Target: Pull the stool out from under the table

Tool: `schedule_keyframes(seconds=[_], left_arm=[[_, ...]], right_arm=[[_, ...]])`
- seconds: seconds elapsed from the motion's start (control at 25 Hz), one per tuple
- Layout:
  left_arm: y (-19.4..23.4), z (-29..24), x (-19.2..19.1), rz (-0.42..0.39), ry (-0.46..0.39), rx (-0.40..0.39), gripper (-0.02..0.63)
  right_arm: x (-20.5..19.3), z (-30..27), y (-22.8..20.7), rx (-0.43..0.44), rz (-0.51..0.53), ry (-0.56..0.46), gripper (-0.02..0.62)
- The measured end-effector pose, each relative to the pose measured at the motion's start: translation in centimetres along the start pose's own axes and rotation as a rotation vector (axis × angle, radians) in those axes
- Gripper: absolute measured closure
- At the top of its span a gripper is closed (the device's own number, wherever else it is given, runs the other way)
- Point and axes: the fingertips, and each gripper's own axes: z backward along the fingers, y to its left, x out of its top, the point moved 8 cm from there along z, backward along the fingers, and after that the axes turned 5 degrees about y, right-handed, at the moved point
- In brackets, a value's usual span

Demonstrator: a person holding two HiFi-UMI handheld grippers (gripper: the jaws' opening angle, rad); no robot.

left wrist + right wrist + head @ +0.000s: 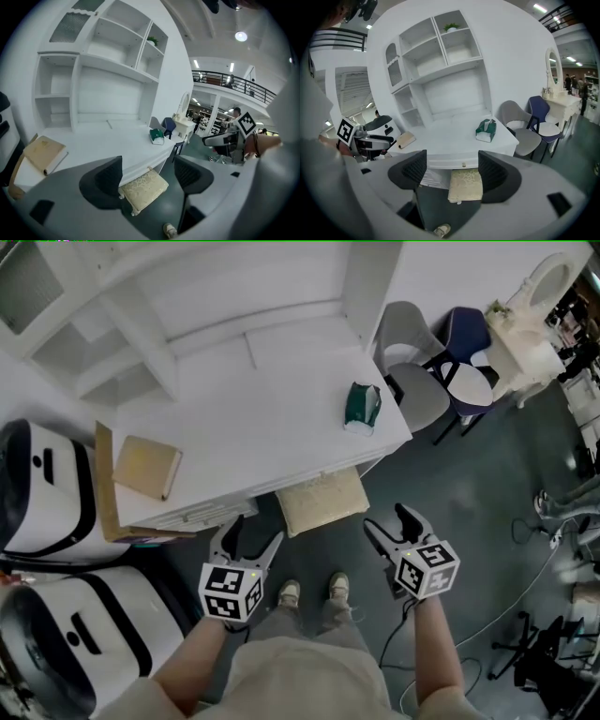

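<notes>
Bright, even light comes from ceiling lamps (241,36) high above the white table (281,418), whose top glares nearly featureless. Under the table the floor (441,484) sits in soft shadow. Both gripper views bulge like fisheyes, darkening to black at their rims.

The white table (272,418) carries a green tissue box (361,406) near its right edge and a tan book (147,466) near its left. On the dark floor (487,521), a cream-cushioned stool (322,502) stands partly under the table's front edge, and a grey chair (417,390) stands by its right end.
</notes>
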Motion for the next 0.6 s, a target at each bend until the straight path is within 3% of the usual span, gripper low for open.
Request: schedule_keyframes(seconds=[0.2,0.44,0.6], left_arm=[[-0.3,-2.8,-0.4,0.062,0.022,0.053,0.268],[0.1,-6.7,-1.6,0.143,-0.044,0.126,0.268],[0.1,-10.1,-3.2,0.144,-0.013,0.144,0.268]], right_arm=[[0.0,-3.4,-2.9,0.032,0.022,0.041,0.255],[-0.6,-7.3,-6.1,0.083,0.042,0.098,0.256],[-2.0,-10.1,-8.6,0.104,0.044,0.131,0.255]])
